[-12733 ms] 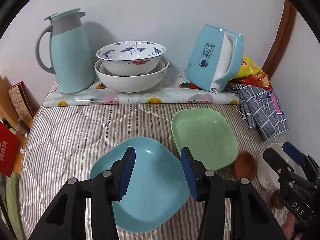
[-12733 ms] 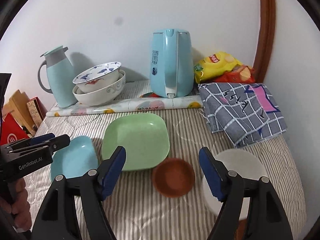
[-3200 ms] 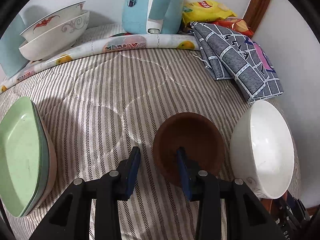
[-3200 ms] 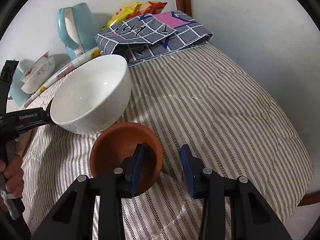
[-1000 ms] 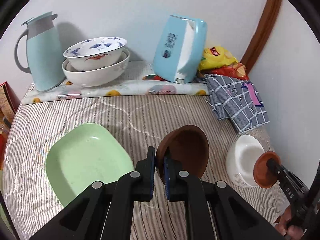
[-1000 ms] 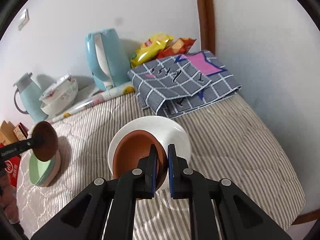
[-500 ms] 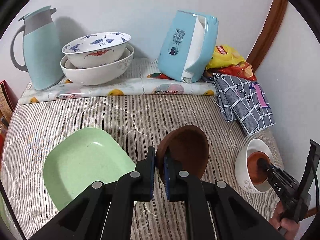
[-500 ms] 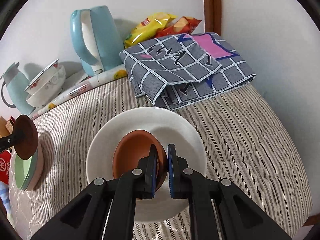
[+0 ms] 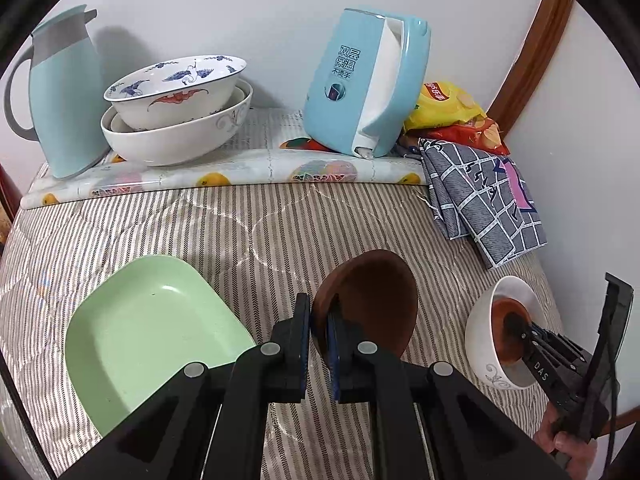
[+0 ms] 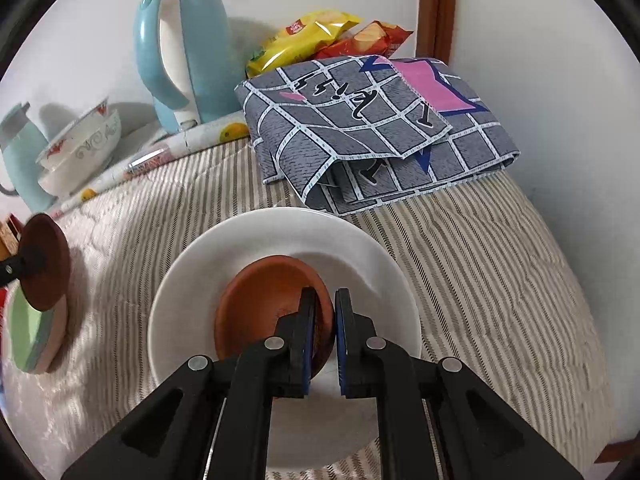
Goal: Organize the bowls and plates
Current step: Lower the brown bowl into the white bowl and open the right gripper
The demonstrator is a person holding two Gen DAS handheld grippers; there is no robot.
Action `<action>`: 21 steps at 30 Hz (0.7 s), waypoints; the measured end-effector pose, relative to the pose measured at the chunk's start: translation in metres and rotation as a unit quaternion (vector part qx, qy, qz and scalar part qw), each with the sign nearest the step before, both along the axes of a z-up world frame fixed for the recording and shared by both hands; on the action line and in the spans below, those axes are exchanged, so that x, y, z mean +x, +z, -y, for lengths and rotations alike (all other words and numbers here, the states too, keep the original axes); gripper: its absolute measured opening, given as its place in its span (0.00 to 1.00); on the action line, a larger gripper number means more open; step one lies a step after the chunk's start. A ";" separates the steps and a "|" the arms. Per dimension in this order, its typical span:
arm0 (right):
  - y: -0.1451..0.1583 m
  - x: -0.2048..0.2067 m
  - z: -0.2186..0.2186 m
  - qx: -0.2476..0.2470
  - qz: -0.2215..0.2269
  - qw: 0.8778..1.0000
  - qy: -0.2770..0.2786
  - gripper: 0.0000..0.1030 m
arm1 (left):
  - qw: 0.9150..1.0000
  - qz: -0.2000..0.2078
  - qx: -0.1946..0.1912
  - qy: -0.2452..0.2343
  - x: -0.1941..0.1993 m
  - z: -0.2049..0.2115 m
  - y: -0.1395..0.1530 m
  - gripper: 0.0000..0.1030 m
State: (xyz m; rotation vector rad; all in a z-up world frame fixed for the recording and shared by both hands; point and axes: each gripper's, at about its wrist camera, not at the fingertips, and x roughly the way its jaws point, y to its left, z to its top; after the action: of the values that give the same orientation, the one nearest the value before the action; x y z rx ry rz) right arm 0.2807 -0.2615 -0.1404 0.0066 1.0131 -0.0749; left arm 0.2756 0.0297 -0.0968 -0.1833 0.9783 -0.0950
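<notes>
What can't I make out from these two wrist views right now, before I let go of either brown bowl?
- Left wrist view: the near rim of the green plate is covered by the left tongs.
- Right wrist view: whether the brown bowl rests on the white bowl floor; the right tongs hide the contact.
- Right wrist view: the plate stack is cut off by the left edge, with the other brown bowl in front.

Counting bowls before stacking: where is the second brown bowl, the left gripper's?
Left wrist view, centre: the dark brown bowl is pinched by the left gripper, just right of the green plate.
</notes>
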 end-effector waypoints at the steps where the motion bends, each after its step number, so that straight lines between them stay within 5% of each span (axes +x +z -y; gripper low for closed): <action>1: -0.001 0.001 -0.002 -0.013 -0.002 1.000 0.002 0.09 | 1.000 0.000 -0.001 0.000 0.000 0.000 0.000 0.08; 8: -0.008 0.003 -0.016 -0.077 -0.010 0.997 0.023 0.14 | 1.000 -0.007 0.000 -0.006 0.001 0.000 -0.006 0.08; 21: -0.011 0.005 -0.020 -0.110 -0.023 0.993 0.035 0.19 | 1.000 -0.009 -0.002 -0.005 -0.005 -0.003 -0.006 0.08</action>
State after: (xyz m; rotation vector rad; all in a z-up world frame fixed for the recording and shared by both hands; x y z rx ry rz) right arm 0.2857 -0.2410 -0.1517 -0.2331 1.0467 -0.1227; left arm 0.2701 0.0332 -0.1027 -0.1828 0.9982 -0.1054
